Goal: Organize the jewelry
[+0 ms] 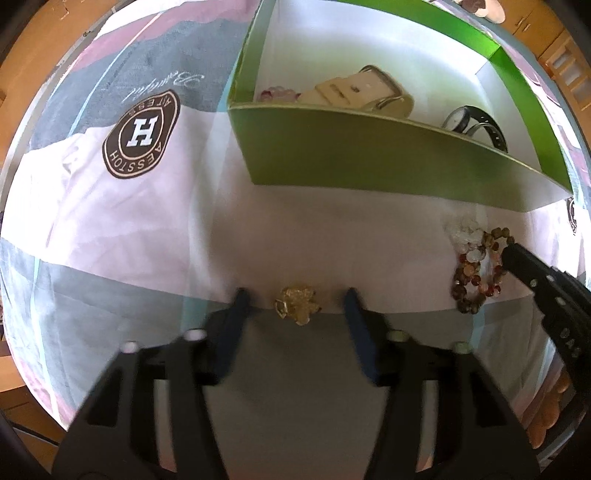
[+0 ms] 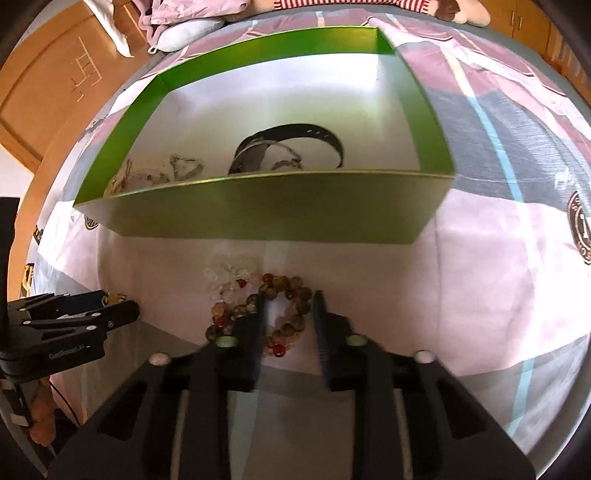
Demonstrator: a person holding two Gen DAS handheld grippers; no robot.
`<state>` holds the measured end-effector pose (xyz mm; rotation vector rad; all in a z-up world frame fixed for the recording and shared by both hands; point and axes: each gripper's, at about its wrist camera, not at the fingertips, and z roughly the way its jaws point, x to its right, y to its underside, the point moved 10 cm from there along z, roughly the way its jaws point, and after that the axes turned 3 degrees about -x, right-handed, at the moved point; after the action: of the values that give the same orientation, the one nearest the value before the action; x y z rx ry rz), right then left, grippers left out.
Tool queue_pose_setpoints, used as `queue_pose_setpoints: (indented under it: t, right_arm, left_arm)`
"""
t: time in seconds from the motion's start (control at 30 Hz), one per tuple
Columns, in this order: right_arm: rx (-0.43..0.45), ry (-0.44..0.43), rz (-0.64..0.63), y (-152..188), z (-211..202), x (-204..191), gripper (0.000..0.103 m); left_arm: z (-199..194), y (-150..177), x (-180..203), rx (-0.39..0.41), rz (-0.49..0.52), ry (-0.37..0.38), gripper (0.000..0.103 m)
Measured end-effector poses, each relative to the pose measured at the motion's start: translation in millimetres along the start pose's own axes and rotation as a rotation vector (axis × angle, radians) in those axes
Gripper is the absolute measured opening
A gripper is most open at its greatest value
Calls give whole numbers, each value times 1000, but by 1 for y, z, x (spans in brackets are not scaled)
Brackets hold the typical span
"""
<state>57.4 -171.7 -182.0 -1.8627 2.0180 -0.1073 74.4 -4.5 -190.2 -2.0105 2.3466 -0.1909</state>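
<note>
A green box [image 1: 332, 147] [image 2: 258, 218] with a white inside stands on the bed. It holds a cream watch [image 1: 354, 92], a black watch [image 1: 476, 122] [image 2: 288, 147] and a pale bead bracelet [image 1: 277, 94]. My left gripper [image 1: 295, 299] is open, its jaws on either side of a small gold ornament [image 1: 296, 304] on the sheet. My right gripper [image 2: 290, 299] [image 1: 513, 251] is open over a brown-and-red bead bracelet [image 2: 295, 291] [image 1: 476, 280], one finger inside its loop. A clear crystal bracelet [image 2: 231, 275] [image 1: 465, 232] lies touching it.
The bedsheet [image 1: 129, 221] is pink and grey with a brown round logo [image 1: 142, 136]. Wooden cabinets [image 2: 55, 85] stand beyond the bed. Pillows and bedding [image 2: 184, 22] lie past the box.
</note>
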Motion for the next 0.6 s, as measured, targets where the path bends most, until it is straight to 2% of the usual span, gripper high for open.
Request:
queue_pose_setpoints:
  t: [0.03, 0.1, 0.47, 0.6]
  right_arm:
    - [3, -2, -3, 0, -1, -1, 8]
    - [25, -17, -2, 0, -9, -3, 8]
    - [253, -220, 20, -26, -80, -18, 8]
    - [247, -218, 12, -27, -81, -18, 8]
  left_arm:
    - [-2, 1, 6, 5, 1, 2, 26]
    - [-6, 0, 10, 18, -1, 33, 20]
    - [-43, -3, 33, 120, 53, 128, 20]
    - [-38, -3, 36, 95, 48, 138, 20]
